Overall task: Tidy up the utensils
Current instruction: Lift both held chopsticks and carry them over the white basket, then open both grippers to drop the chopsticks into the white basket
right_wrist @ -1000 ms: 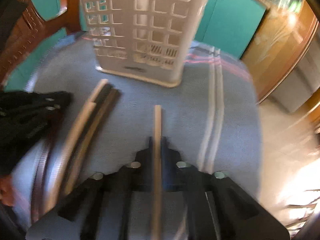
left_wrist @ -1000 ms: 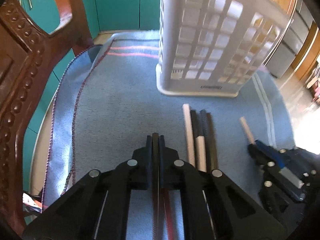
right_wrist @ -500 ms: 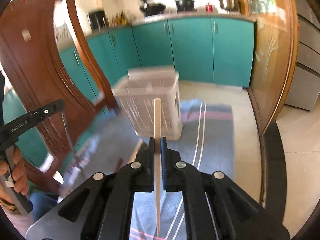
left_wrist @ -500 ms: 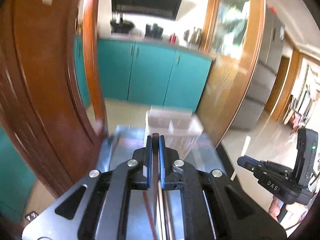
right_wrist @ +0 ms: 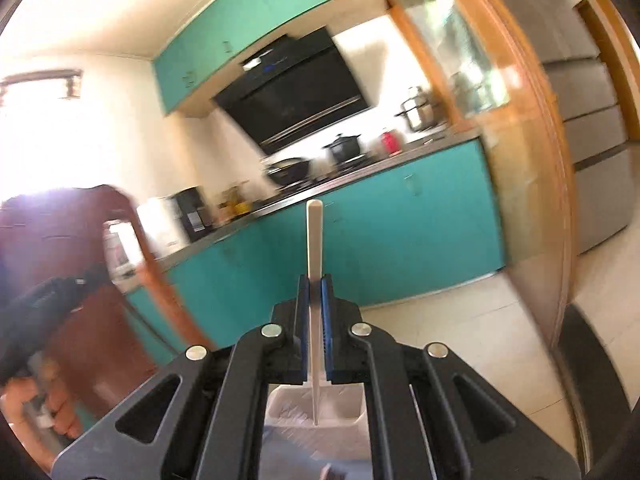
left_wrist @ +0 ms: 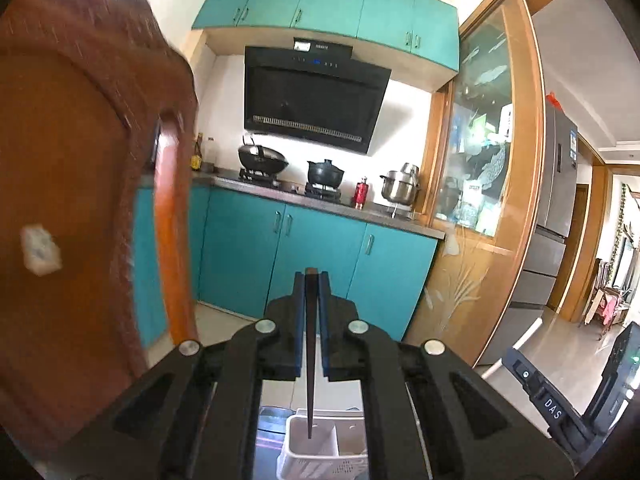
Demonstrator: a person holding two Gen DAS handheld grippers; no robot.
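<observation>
My left gripper [left_wrist: 311, 278] is shut on a dark chopstick [left_wrist: 309, 364], which hangs upright with its thin tip over the white slotted utensil basket [left_wrist: 320, 450] far below. In the right wrist view my right gripper [right_wrist: 315, 280] is shut on a pale cream chopstick [right_wrist: 313, 240]; its blunt end stands above the jaws and its tip points down at the white basket [right_wrist: 296, 408]. Both grippers are held high above the blue cloth [right_wrist: 280, 456]. The right gripper [left_wrist: 560, 400] shows at the lower right of the left wrist view, the left gripper [right_wrist: 44, 312] at the left of the right wrist view.
A carved brown wooden chair back [left_wrist: 80, 200] stands close on the left. Beyond are teal cabinets [left_wrist: 312, 256], a counter with pots [left_wrist: 324, 174] and a black range hood [left_wrist: 312, 100]. A wood-framed glass partition [left_wrist: 492, 160] and a steel fridge [left_wrist: 556, 208] are on the right. A hand [right_wrist: 36, 408] holds the left gripper.
Both grippers have risen from just above the blue cloth to well above the basket and tilted up to nearly level, each carrying its chopstick. The loose chopsticks on the cloth have dropped out of view.
</observation>
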